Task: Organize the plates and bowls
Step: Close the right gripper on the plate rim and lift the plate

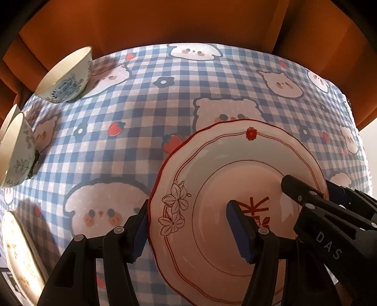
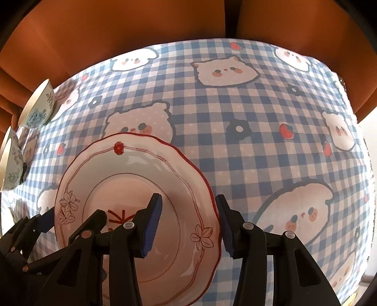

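A white scalloped plate (image 1: 212, 164) (image 2: 132, 169) with a red rim and flower drawings lies over the blue checked tablecloth (image 1: 141, 106). My left gripper (image 1: 188, 202) straddles its left rim. The outer pad sits against the rim's edge and the inner pad hovers over the well, with a wide gap between them. My right gripper (image 2: 187, 196) straddles the right rim the same way and shows at the right in the left wrist view (image 1: 308, 186). In the right wrist view my left gripper (image 2: 75, 213) is at the lower left. I cannot tell whether the plate rests on the cloth.
A blue-patterned bowl (image 1: 66, 77) (image 2: 37, 108) stands at the far left corner. Two more bowls (image 1: 16, 150) (image 2: 11, 162) sit together at the left edge. Another plate (image 1: 18, 254) lies at the near left. Orange-brown chair backs (image 1: 165, 21) rise behind the table's far edge.
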Tool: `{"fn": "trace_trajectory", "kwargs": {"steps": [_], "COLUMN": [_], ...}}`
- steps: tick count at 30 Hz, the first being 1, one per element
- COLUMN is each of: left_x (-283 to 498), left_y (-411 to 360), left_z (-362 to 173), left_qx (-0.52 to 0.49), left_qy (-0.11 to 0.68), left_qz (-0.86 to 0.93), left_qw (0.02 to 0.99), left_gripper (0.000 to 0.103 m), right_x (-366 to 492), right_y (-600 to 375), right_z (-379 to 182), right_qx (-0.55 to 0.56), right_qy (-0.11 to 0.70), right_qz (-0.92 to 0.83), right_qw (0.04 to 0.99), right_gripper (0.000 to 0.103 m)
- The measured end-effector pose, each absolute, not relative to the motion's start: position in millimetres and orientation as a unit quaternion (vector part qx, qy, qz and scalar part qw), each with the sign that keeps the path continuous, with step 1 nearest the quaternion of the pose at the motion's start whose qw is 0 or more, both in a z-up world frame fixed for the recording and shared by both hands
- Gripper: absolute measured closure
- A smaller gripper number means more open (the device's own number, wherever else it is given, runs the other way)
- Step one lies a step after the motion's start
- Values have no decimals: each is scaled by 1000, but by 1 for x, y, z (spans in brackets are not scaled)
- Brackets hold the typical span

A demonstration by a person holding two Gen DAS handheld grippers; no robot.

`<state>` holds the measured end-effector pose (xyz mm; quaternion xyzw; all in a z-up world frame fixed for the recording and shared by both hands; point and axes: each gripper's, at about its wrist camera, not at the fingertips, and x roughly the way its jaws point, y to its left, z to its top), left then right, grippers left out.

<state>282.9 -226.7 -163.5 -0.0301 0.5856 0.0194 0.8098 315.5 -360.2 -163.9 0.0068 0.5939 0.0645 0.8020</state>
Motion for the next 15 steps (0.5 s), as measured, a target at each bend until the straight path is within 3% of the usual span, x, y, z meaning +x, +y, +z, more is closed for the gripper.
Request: {"fn": "trace_trajectory", "kwargs": {"steps": [15], "left_x": [233], "left_y": [-163], "left_z": [-115], "left_qx": [-43], "left_qy": [558], "left_qz": [-1], "left_qw": [829], "left_gripper": [40], "right_x": [269], "right_y": [-308], "right_z": [-115], "right_qx": [-3], "right_qy": [572], "right_qz": [49], "right_qw": [818], "right_gripper": [53]}}
